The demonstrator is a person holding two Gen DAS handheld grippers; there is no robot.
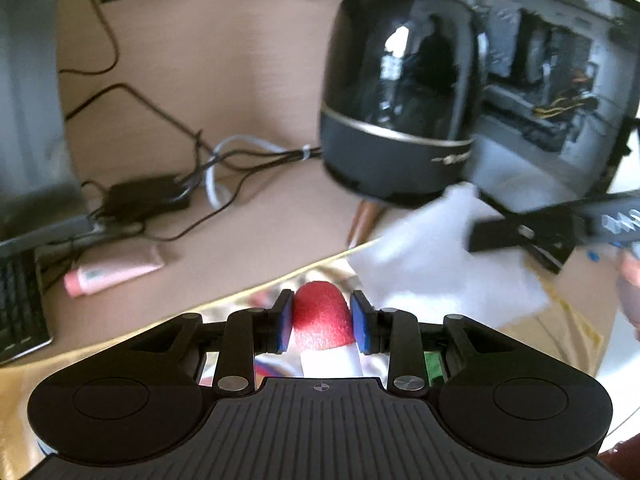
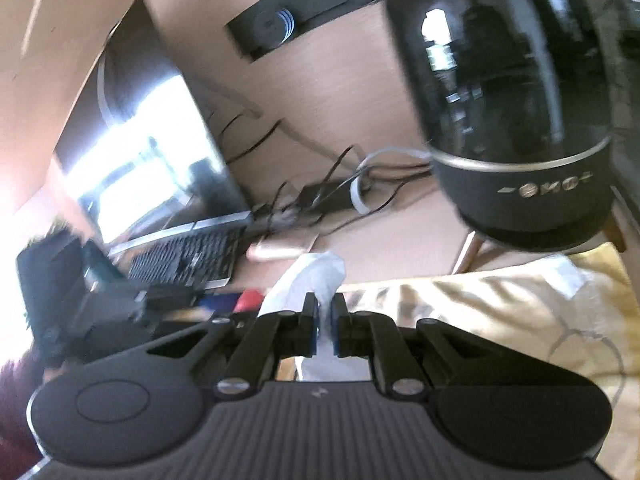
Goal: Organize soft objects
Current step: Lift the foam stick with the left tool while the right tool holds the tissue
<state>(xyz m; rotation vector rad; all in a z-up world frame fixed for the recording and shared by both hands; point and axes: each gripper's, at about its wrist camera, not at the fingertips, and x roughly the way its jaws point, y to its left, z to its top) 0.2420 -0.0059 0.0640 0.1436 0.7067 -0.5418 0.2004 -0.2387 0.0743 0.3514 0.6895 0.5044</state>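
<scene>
Red-toed sock (image 1: 322, 322) pinched (left jaws), beige desk (image 1: 248, 80)

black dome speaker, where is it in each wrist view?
Left wrist view: the black dome speaker sits upper right of centre, beyond the left gripper shut on a red soft object.
Right wrist view: speaker fills the upper right.
Shared landmark: the bundle of cables left of its base.

White cloth (image 1: 436, 256) motion-blurred; right claw (image 1: 520, 236) smeared, tips unclear; keyboard (image 1: 20, 304) cut by left edge.
</scene>
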